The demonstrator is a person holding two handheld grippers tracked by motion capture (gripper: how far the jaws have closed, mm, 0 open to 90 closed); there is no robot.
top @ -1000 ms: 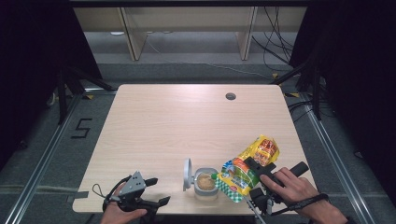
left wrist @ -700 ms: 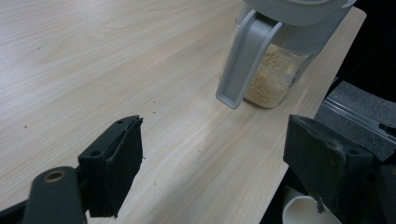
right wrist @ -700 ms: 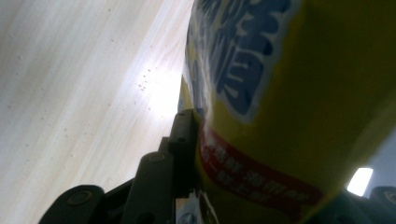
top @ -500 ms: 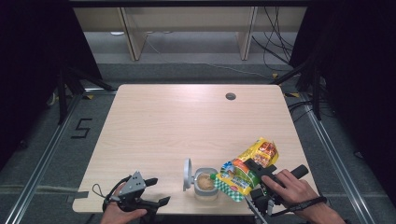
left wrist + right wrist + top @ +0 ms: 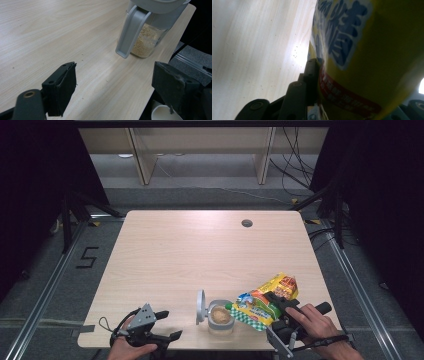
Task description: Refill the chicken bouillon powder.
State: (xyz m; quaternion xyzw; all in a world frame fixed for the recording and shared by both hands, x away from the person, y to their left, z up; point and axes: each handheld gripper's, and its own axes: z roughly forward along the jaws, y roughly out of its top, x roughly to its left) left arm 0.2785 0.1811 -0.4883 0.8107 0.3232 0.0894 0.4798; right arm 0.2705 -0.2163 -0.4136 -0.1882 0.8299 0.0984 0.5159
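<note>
The yellow bag (image 5: 267, 302) was held clamped in the jaws of the right gripper (image 5: 280, 312), tilted with its long axis running down and leftward, its lower mouth lying just over the open jar (image 5: 220, 316) near the counter's (image 5: 200, 255) front edge. The jar's grey lid (image 5: 200, 306) was stood up on its left. The left gripper (image 5: 150, 332) was kept well apart to the left, its jaws spread and empty. In the right gripper view one jaw was covered by the bag (image 5: 367, 62). Whether grain was leaving the bag could not be made out.
</note>
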